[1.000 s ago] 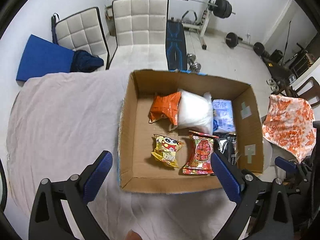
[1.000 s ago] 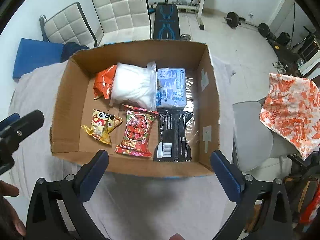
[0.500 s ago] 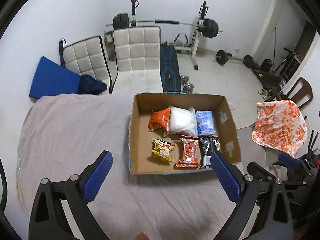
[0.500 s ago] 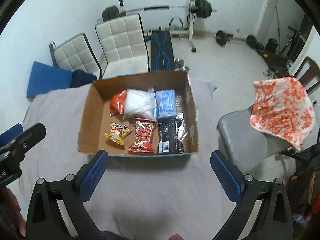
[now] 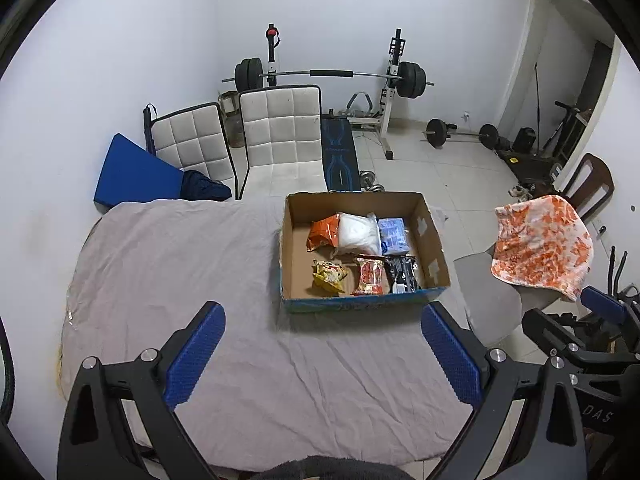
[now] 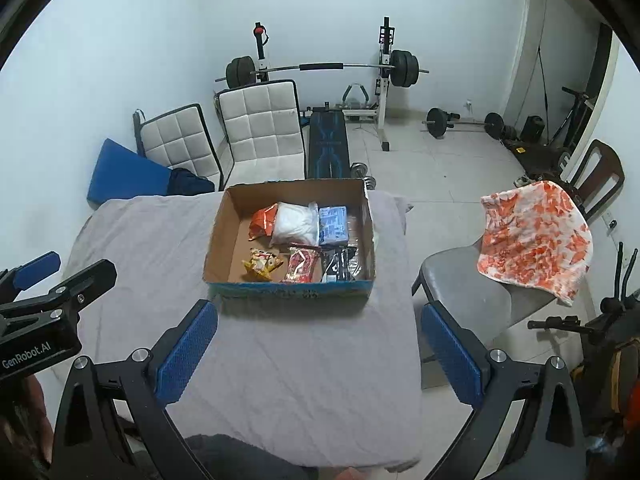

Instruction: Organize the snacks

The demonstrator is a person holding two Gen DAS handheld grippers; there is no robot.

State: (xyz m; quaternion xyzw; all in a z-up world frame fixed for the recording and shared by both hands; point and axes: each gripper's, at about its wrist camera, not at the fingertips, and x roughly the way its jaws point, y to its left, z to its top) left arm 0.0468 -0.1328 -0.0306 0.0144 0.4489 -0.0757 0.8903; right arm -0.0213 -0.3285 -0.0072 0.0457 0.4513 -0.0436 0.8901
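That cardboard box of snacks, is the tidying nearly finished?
Looks close to finished. Six packets lie in two rows inside the cardboard box, among them the orange packet and the black packet. The left hand-held gripper and right hand-held gripper are open and empty. No snacks show on the grey cloth.

White walls, tiled floor (image 5: 436,168), barbell rack (image 5: 332,76), two quilted chairs (image 5: 280,128).

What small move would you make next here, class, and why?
Probably none beyond resting: all six snack packets sit in the cardboard box, in two rows, and the grey cloth around it is bare. Both tongs, left and right, are open and hold nothing.
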